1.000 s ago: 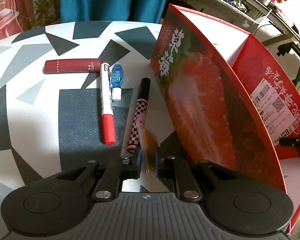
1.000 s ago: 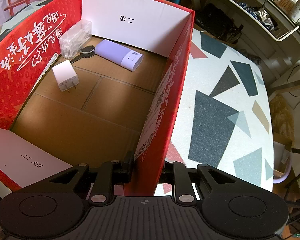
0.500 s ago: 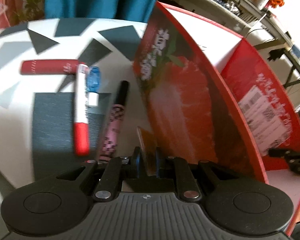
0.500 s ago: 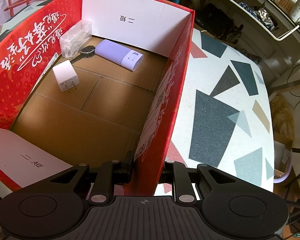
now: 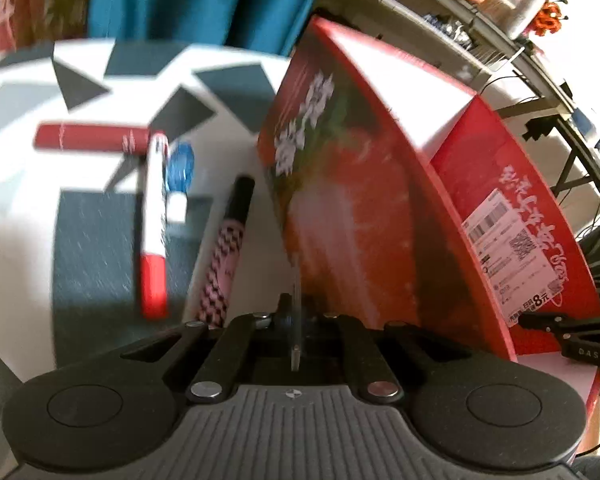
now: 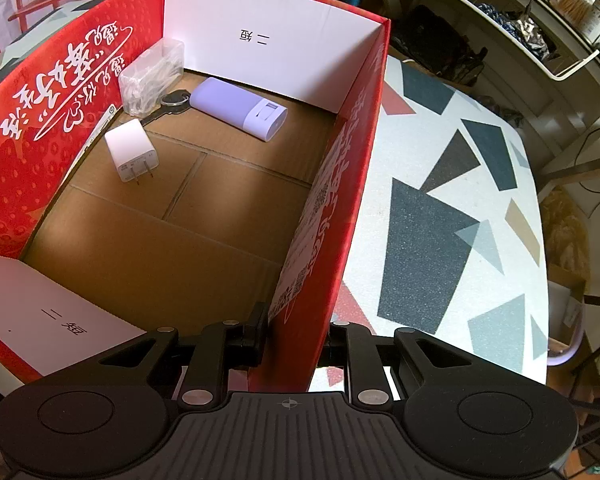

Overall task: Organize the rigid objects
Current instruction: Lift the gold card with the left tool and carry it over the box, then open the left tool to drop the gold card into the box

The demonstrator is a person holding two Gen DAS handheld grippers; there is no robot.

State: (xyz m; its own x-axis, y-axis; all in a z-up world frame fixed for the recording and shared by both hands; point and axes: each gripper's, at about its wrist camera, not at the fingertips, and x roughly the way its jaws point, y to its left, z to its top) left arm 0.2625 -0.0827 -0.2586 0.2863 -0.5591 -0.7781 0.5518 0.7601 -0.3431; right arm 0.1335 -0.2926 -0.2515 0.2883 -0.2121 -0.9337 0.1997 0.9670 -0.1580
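Both tongs [image 5: 296, 320] clamped: card [image 5: 296, 280], box wall [image 6: 324, 240]

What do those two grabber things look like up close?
Both look alike. The left gripper and the right gripper are matte black, with a ribbed grey plate bearing a small crosshair mark, two round black discs at the sides, jointed black link bars with silver rivets, and short black fingers. No cables or sleeves show.

Left hand-held gripper [image 5: 296, 320] pinched shut, right hand-held gripper [image 6: 296, 332] clamped, both angled downward
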